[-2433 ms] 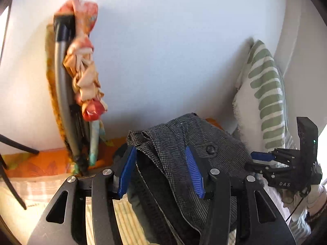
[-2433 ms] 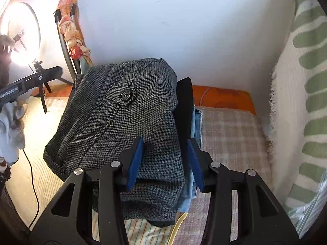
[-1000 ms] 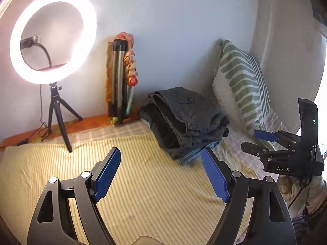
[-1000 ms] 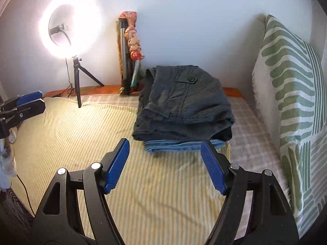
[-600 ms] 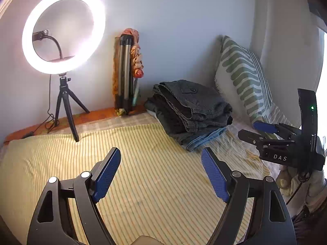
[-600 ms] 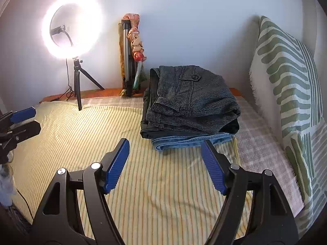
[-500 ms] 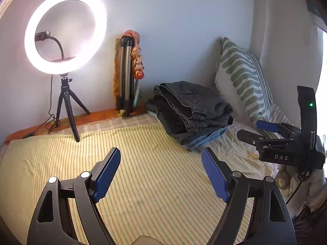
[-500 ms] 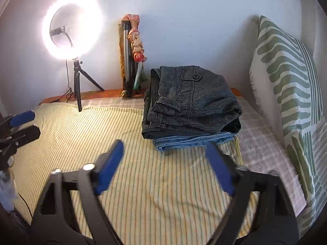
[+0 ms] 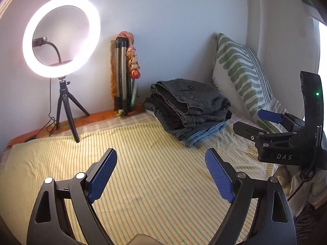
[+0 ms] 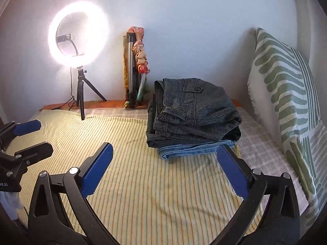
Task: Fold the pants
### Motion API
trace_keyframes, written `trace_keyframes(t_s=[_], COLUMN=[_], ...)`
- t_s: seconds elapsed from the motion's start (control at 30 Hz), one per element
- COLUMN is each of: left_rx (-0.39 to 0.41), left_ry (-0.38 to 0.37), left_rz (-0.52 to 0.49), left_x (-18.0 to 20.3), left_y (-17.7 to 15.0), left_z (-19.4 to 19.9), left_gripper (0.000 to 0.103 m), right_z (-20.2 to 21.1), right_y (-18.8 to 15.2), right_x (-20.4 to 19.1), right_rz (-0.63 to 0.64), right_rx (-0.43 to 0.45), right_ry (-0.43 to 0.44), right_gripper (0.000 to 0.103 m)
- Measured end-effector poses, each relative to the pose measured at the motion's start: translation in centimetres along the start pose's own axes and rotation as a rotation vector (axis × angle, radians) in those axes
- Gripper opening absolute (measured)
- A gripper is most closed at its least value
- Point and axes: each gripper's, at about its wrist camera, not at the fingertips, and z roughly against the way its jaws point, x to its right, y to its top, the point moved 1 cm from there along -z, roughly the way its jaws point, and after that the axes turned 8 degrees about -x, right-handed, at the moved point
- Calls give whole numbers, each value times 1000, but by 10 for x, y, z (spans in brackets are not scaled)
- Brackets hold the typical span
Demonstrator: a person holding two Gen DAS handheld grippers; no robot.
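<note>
Pants: grey houndstooth pants [image 10: 194, 110] folded atop a clothes stack on jeans [image 10: 190, 148], far end of the striped bedspread [image 10: 143, 183]
Left gripper [image 9: 161, 175]: jaws opening, empty
Right gripper [image 10: 165, 169]: jaws opening, empty
Beside: green-patterned pillow [image 10: 286, 94]

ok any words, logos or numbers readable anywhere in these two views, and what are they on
"DAS": white letters on the black body of the right gripper, seen in the left wrist view.
A white mark on the body of the left gripper, at the left edge of the right wrist view: cut off and too blurred to read.
Nothing readable on the folded pants, pillow or ring light.
</note>
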Motion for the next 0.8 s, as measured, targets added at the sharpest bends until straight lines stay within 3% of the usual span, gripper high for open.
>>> trace_keyframes(t_s=[0.53,0.8], left_rx=[2,-6], left_ry=[118,126], left_rz=[34,30], left_x=[-21,-19], left_y=[-5,-6], left_z=[1,1], left_gripper=[88,88], right_z=[-11,-14], right_y=[-5,-6], right_x=[0,-2], right_rz=[-5,3], right_rx=[-30,-41], right_ry=[-9,-8], right_gripper=[103,103])
